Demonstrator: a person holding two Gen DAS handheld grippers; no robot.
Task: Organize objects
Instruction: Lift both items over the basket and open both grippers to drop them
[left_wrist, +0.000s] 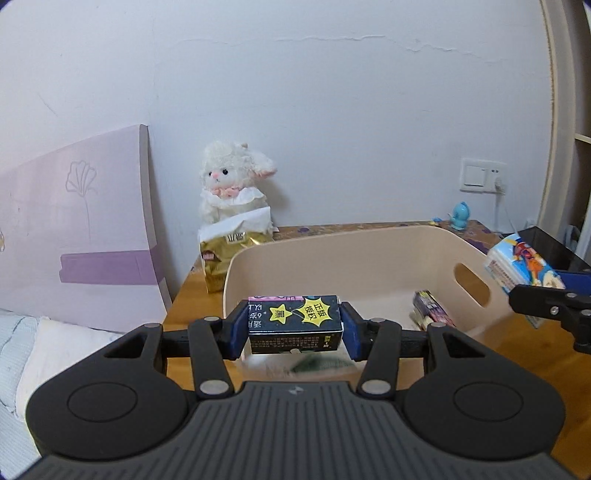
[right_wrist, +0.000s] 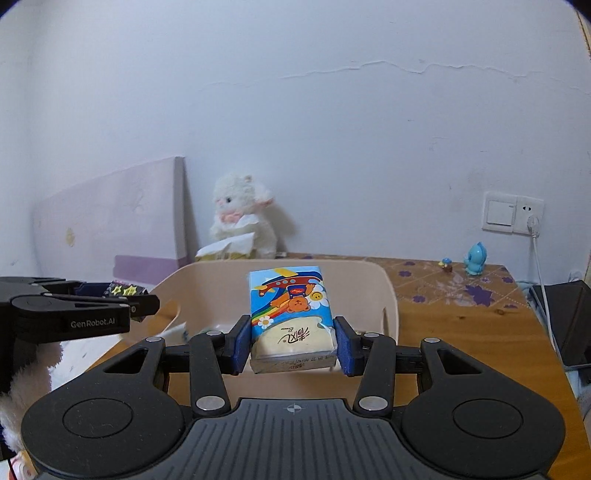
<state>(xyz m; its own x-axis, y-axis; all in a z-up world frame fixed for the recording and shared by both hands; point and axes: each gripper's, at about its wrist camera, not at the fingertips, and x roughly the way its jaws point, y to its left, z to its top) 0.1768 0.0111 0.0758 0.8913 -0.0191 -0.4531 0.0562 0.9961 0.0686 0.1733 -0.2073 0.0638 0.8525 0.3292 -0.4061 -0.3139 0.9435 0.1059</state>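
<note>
Two grippers hold one box, one tissue pack.

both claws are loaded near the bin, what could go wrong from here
The left claw grips the black box only by its short ends, so it may twist or slip. The right claw pinches the soft tissue pack near its bottom; the pack could sag out. With both claws close together near the beige bin, they might bump each other.

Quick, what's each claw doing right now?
Left gripper: closed on the black box.
Right gripper: closed on the tissue pack.
</note>
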